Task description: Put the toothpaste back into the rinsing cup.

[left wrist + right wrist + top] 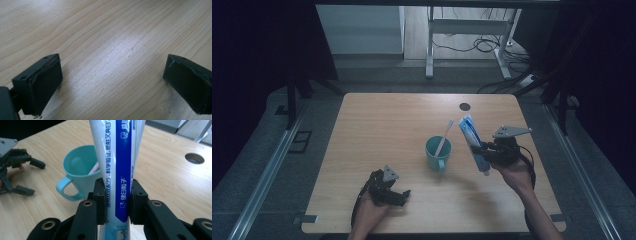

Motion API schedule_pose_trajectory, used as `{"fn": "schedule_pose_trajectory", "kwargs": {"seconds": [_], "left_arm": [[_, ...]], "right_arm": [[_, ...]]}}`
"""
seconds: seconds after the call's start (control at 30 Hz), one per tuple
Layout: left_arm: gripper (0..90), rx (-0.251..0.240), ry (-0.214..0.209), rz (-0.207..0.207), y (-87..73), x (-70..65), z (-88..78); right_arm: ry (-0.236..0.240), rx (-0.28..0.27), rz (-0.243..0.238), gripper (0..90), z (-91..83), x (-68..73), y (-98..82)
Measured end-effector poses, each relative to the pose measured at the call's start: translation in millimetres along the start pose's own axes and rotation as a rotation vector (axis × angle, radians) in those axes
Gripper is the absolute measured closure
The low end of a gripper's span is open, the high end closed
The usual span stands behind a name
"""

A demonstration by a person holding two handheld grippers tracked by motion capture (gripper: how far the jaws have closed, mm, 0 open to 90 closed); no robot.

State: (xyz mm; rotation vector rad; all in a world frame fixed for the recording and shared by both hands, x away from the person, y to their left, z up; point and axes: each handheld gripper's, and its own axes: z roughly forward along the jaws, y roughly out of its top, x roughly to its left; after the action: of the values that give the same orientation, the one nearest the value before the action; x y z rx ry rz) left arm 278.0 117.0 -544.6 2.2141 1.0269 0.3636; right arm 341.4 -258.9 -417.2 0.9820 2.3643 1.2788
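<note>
While your right claw (117,202) clamps the white-and-blue plastic toothpaste tube (117,157) above the wooden desk (377,130) | right of the teal mug (438,152) | left claw (112,80) released, near-left.

left gripper (401,196) rests low with jaws wide apart; right gripper (479,150) is raised, jaws clamped.
</note>
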Motion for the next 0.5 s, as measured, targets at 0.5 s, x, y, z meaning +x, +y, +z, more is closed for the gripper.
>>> {"fn": "schedule_pose_trajectory", "kwargs": {"seconds": [0.5], "left_arm": [[2.3,-0.002,0.000,0.000,-0.1,0.0,0.2]], "right_arm": [[0.005,-0.088,-0.013,71.6,10.9,11.3,13.7]]}}
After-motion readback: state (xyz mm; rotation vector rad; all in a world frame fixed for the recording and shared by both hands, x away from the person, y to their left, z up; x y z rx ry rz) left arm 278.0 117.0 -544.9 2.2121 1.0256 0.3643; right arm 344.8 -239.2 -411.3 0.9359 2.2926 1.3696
